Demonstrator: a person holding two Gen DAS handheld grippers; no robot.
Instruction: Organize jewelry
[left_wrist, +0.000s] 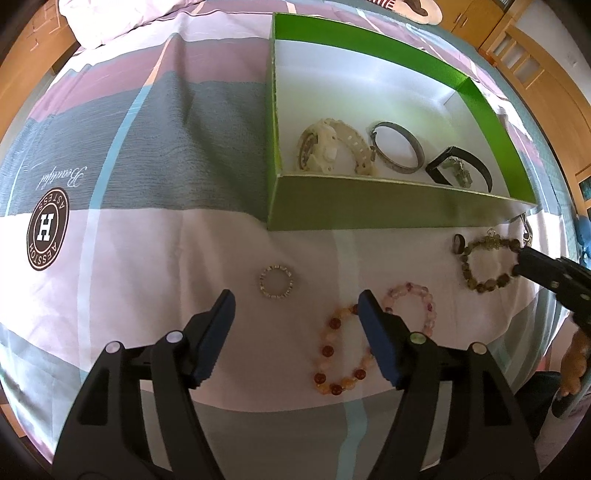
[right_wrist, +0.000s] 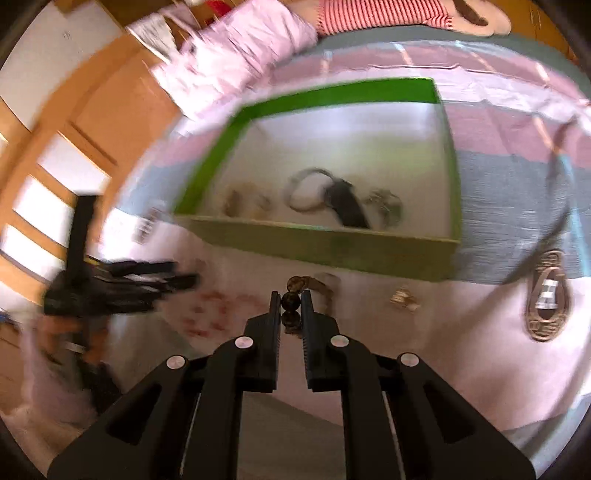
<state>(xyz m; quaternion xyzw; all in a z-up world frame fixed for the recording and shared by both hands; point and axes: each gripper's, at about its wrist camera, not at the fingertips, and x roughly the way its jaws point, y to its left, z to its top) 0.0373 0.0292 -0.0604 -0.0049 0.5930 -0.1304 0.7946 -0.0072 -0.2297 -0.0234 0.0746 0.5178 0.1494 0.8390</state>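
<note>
Right hand-held gripper (right_wrist: 290, 297) pinched narrow on the dark beaded bracelet (left_wrist: 487, 264), a bead or two caught right at the tips, the rest of the loop draped ahead on the bed cover (left_wrist: 155, 254). Left hand-held gripper (left_wrist: 297, 308) spread wide, nothing between its jaws, poised over the amber beaded bracelet (left_wrist: 341, 350) lying just under and inside its right finger. Pink beaded bracelet (left_wrist: 412, 306) just past that same finger, small silver ring-shaped bracelet (left_wrist: 277, 282) straight ahead between the tips. Beaded strands likely light, floppy, on a stretchy cord: bound to sag and swing once lifted, round beads apt to roll out of a loose pinch, so best nipped across one or two beads on the near arc. Count on the cover: four bracelets. Count in the green box (left_wrist: 369, 214), well ahead of the left tips: three pieces, a cream watch (left_wrist: 328, 149), a grey metal bangle (left_wrist: 397, 151), a black band (left_wrist: 461, 171). Bangle stiff and slick; watch strap firmer than the beads.
</note>
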